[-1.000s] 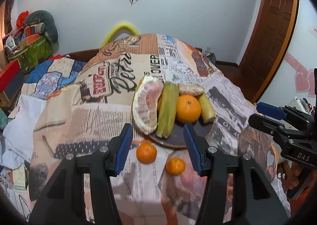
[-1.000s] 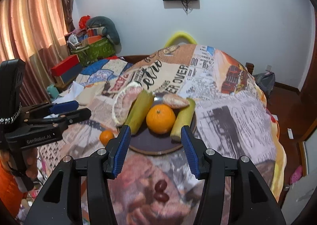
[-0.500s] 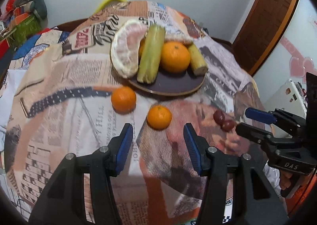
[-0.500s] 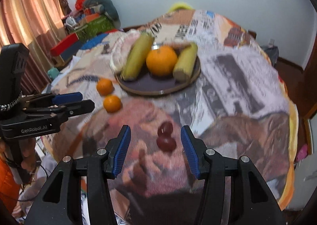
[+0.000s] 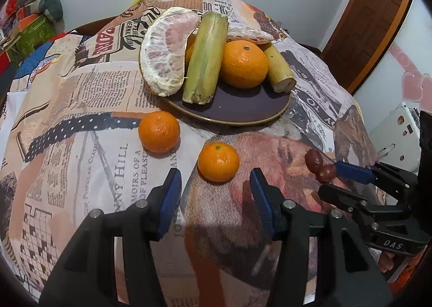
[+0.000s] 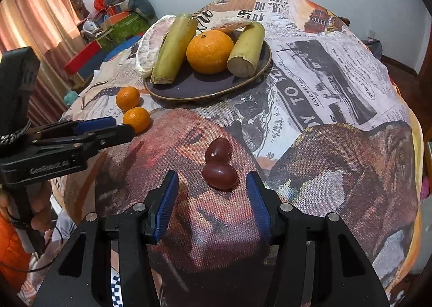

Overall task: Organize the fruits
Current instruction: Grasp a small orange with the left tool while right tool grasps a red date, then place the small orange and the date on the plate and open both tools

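A dark plate (image 5: 237, 109) holds pomelo pieces (image 5: 167, 50), two sugarcane sections (image 5: 206, 55) and a large orange (image 5: 244, 63). Two small oranges lie on the cloth in front of it, one (image 5: 159, 132) on the left and one (image 5: 218, 162) nearer. My left gripper (image 5: 216, 188) is open, just short of the nearer orange. Two red grapes (image 6: 220, 165) lie to the right. My right gripper (image 6: 213, 190) is open, its fingers either side of the nearer grape (image 6: 220, 175). The plate also shows in the right wrist view (image 6: 189, 88).
The round table carries a newspaper-print cloth (image 5: 89, 107) that drops away at the edges. Boxes and bags (image 6: 116, 23) are piled at the far left by a curtain. A brown door (image 5: 370, 17) is at the right.
Both grippers have moved forward and down toward the table. The left one has closed in on the nearer small orange, the right one on the grapes. Both remain open.
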A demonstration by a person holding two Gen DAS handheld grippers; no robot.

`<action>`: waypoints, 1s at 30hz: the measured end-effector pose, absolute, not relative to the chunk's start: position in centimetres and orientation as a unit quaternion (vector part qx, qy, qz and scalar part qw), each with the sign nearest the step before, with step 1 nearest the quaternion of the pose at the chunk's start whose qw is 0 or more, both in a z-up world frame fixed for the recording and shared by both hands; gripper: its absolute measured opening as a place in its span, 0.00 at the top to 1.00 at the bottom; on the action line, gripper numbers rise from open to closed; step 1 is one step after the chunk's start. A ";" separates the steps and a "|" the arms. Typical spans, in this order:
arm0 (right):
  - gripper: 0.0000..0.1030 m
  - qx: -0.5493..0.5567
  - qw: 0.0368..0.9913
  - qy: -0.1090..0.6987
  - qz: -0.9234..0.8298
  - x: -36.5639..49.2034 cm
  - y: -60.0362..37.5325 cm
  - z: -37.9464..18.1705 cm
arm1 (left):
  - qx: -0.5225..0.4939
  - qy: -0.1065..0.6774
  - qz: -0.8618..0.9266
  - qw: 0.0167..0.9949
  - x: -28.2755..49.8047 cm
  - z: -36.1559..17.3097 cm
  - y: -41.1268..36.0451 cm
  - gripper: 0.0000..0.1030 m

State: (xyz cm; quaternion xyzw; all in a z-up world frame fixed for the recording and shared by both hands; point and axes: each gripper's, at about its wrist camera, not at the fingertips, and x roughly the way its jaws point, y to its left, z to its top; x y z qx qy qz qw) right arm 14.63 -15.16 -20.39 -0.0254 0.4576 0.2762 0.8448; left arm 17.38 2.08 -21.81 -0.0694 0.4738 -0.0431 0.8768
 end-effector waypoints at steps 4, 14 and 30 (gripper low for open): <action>0.71 -0.025 0.846 0.457 0.275 14.8 -15.3 -20.5 | -0.057 0.474 -0.042 0.878 18.2 -22.0 1.6 0.56; 0.77 -0.016 0.847 0.450 0.282 14.9 -15.8 -19.9 | -0.054 0.474 -0.043 0.878 18.2 -22.0 1.4 0.67; 0.77 -0.004 0.872 0.397 0.288 17.2 -15.2 -15.9 | -0.046 0.419 -0.062 0.905 18.4 -17.5 0.5 0.67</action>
